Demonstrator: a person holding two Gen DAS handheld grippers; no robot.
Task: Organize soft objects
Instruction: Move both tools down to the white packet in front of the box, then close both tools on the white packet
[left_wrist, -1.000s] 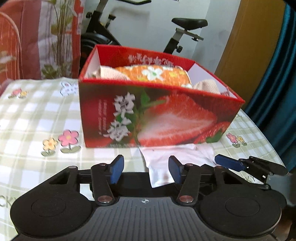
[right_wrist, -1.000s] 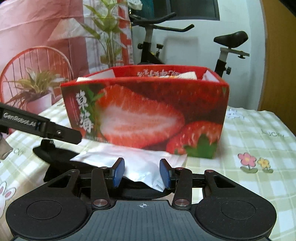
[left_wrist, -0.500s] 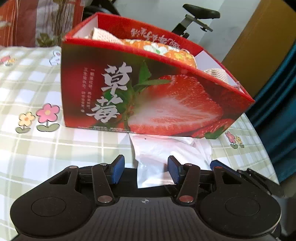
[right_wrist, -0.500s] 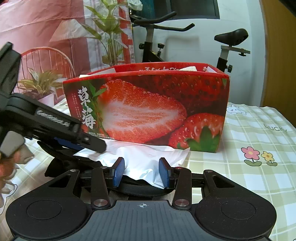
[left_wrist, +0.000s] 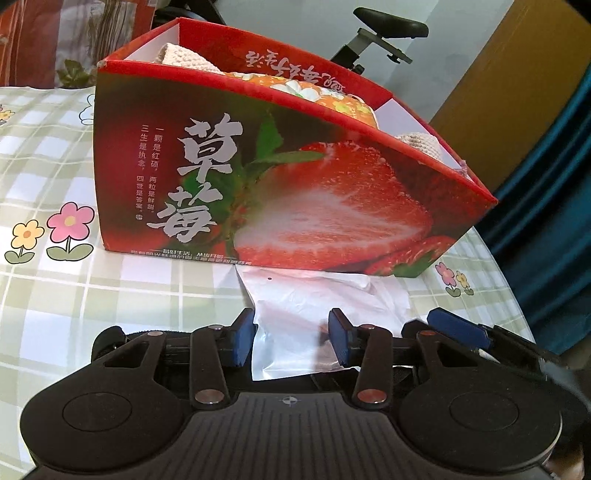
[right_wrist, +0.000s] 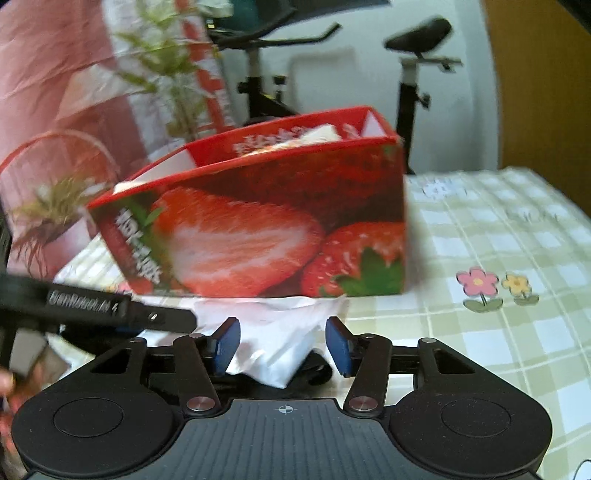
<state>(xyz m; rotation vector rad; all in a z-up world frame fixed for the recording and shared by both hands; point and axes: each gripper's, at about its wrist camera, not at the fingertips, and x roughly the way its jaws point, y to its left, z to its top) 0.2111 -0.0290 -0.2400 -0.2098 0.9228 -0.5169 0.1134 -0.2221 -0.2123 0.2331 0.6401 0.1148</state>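
A red strawberry-print box stands on the checked tablecloth and holds knitted beige pieces and an orange flowered cloth. A white plastic bag lies on a dark object in front of the box. My left gripper is open, its blue pads either side of the bag's near edge. My right gripper is open too, straddling the same bag. The box looks tilted in the right wrist view. The right gripper's fingers show at the left view's right; the left gripper's finger shows at the right view's left.
The tablecloth has flower prints. An exercise bike, a plant and a red wire chair stand behind the table. A teal curtain hangs at the right beyond the table edge.
Both grippers have moved closer to the box and the bag. The right wrist view has swung and blurred, so the box now looks tilted. Both stay open.
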